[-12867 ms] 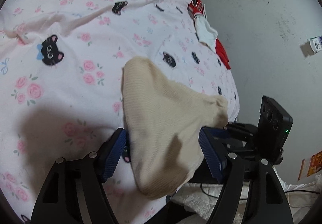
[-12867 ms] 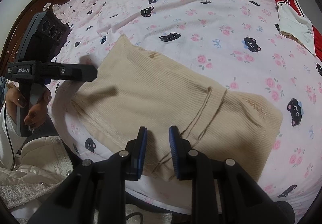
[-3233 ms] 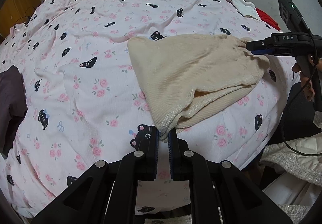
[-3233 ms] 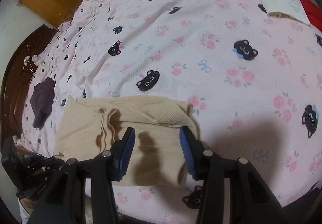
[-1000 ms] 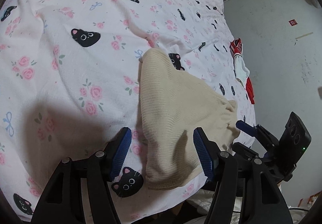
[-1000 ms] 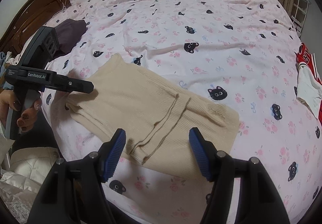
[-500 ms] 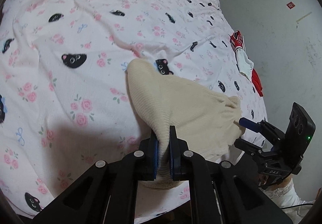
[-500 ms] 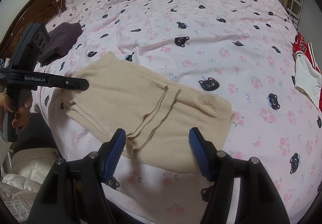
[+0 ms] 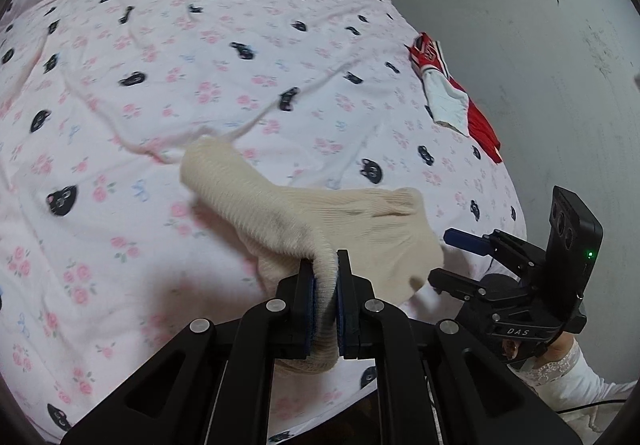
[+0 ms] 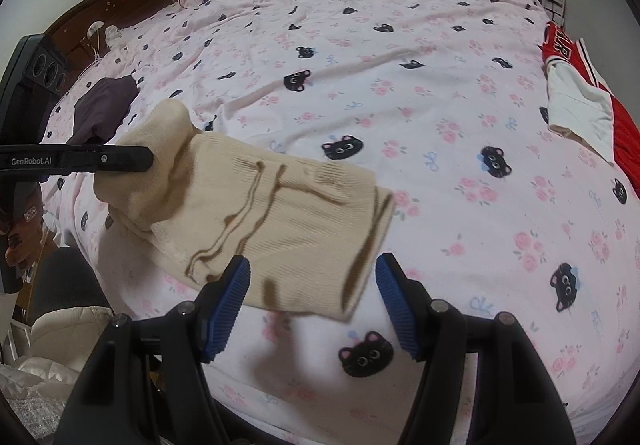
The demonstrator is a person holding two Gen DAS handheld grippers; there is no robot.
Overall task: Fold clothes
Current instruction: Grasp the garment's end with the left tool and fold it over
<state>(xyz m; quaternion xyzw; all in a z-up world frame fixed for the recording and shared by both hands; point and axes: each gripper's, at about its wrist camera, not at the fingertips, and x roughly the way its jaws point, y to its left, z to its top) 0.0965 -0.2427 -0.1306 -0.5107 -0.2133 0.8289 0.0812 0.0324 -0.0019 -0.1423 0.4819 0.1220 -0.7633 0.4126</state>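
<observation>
Left gripper (image 9: 325, 287) pinches one end of the cream knit garment (image 10: 280, 221), lifting it off the pink bedspread (image 9: 200, 45).
Right gripper (image 10: 314, 301) hangs spread at the free end; it should clamp that corner before the fold carries over.

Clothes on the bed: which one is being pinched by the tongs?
The cream knitted garment, gripped by the left tongs. The red-and-white jersey and the dark purple garment lie untouched, far off.

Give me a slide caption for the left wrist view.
Left tool pinches the beige knit up off the bedspread.
</observation>
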